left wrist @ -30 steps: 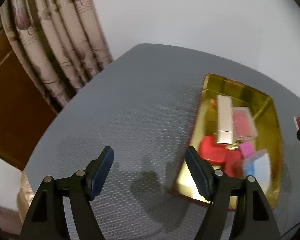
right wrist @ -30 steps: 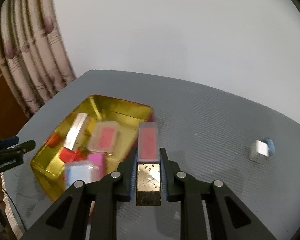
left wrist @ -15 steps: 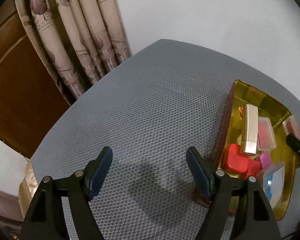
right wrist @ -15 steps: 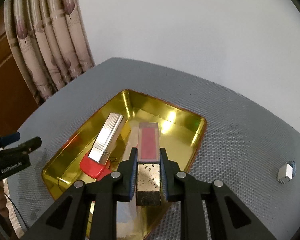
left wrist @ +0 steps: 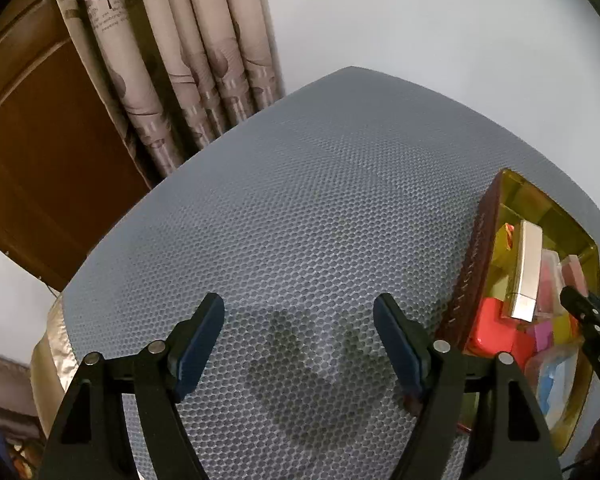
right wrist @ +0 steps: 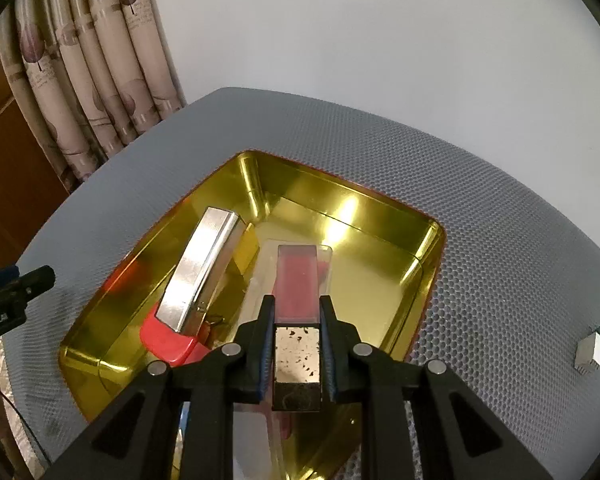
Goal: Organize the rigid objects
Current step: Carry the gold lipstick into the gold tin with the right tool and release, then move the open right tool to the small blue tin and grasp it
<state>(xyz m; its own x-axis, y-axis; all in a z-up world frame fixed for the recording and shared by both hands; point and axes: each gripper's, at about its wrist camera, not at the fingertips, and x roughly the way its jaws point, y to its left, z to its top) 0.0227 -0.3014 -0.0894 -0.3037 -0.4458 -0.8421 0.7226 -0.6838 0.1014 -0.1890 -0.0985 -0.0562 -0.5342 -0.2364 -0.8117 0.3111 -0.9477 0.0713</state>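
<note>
Left claw [left wrist: 298,344]: jaws set wide apart, nothing between them, over bare grey honeycomb mat on the tabletop [left wrist: 320,208], just beside the tin's left wall.
Right claw [right wrist: 297,322]: pinched tight on the lip-gloss tube [right wrist: 298,280], held above the tin's interior; the tube's gold cap sits between the pads, its clear pink body pointing toward the tin's far wall.
Container: gold tin tray [right wrist: 380,216], rectangular, mirror-bright inside, dark red outside, lying on the tabletop toward its left half.
Contents, both views: silver bar-shaped case [right wrist: 202,272] lying slantwise along the tin's left side, its near end resting on a red block [right wrist: 166,340]; a clear plastic box [right wrist: 260,280] under the held tube.
Contents, left wrist view only: a magenta block [left wrist: 542,334] and a clear packet with blue inside [left wrist: 552,380] at the tin's near end, hidden behind the right claw in the other view.
Right wrist view only: small white cube with a blue back [right wrist: 591,350], alone on the tabletop near its right edge, well apart from the tin; the tin's empty far right corner; the left claw's tip at the picture's left edge.
Left wrist view only: the tabletop's left edge with gold cloth hanging below it; the right claw's tip above the tin's right side.
Surroundings: patterned beige curtain [left wrist: 172,60] and brown wooden panel [left wrist: 40,152] beyond the tabletop's far left corner; plain white wall behind.
</note>
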